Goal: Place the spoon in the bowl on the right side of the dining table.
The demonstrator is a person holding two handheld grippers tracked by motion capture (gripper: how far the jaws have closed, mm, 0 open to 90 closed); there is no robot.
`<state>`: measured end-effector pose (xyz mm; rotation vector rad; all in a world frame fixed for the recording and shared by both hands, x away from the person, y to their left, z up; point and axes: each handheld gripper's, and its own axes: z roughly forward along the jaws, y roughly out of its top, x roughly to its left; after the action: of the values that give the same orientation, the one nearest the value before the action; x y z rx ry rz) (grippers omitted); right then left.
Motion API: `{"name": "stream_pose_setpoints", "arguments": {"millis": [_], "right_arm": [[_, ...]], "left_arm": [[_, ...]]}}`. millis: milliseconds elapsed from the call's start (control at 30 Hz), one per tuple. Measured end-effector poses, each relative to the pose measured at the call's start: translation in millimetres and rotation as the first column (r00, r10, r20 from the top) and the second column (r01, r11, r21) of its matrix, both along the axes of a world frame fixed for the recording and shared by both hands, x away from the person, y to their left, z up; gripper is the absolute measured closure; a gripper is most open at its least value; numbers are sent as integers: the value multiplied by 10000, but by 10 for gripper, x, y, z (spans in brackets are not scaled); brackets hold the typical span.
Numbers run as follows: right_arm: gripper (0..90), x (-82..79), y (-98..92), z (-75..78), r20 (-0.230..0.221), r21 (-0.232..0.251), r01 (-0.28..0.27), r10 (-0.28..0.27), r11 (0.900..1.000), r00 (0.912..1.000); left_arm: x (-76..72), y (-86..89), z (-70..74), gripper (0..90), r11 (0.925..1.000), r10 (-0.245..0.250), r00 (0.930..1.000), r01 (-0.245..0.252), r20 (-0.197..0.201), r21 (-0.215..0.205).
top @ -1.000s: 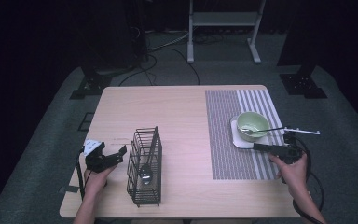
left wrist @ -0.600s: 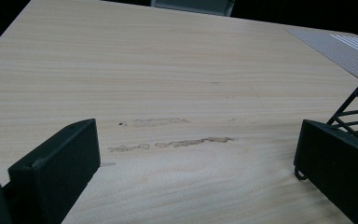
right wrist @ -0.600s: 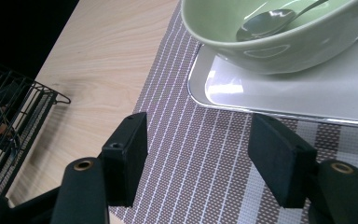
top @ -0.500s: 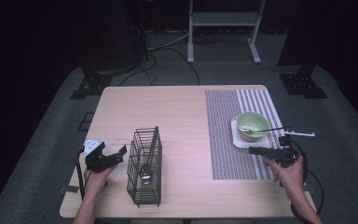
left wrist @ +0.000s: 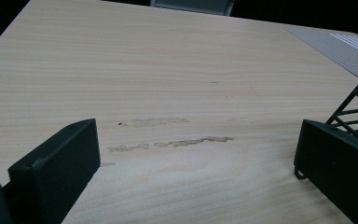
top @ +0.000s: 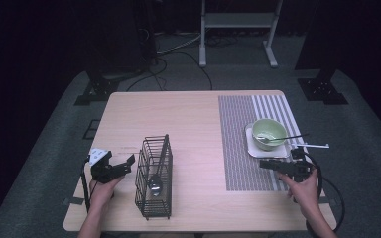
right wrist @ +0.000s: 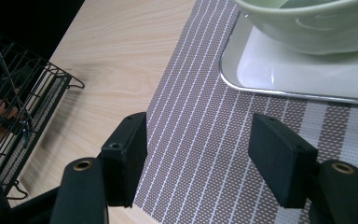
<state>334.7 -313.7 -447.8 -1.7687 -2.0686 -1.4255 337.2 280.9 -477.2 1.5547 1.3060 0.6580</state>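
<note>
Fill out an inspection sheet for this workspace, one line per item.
Surface: light wooden table, faint smears on the wood; striped placemat on its right part.
Job's things: green bowl with a spoon in it, standing on a white square plate on the placemat.
Clutter: black wire basket holding a utensil.
Grippers: left hand-held gripper open beside the basket, nothing between its jaws; right hand-held gripper open over the placemat, near the plate, holding nothing.
Cables: one trails from the right hand-held gripper; more lie on the floor behind.
Surroundings: grey carpet, dark room, a white stand's feet behind the table.
</note>
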Motion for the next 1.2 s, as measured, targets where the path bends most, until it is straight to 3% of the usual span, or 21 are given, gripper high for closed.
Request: {"name": "stream_pose_setpoints", "arguments": {"millis": [1200], "right_arm": [[360, -235, 272, -86, 99, 91, -922, 921, 9957, 9957]], "left_arm": [[-2, -5, 1, 0, 10000, -15, 10000, 15, -5, 80]]}}
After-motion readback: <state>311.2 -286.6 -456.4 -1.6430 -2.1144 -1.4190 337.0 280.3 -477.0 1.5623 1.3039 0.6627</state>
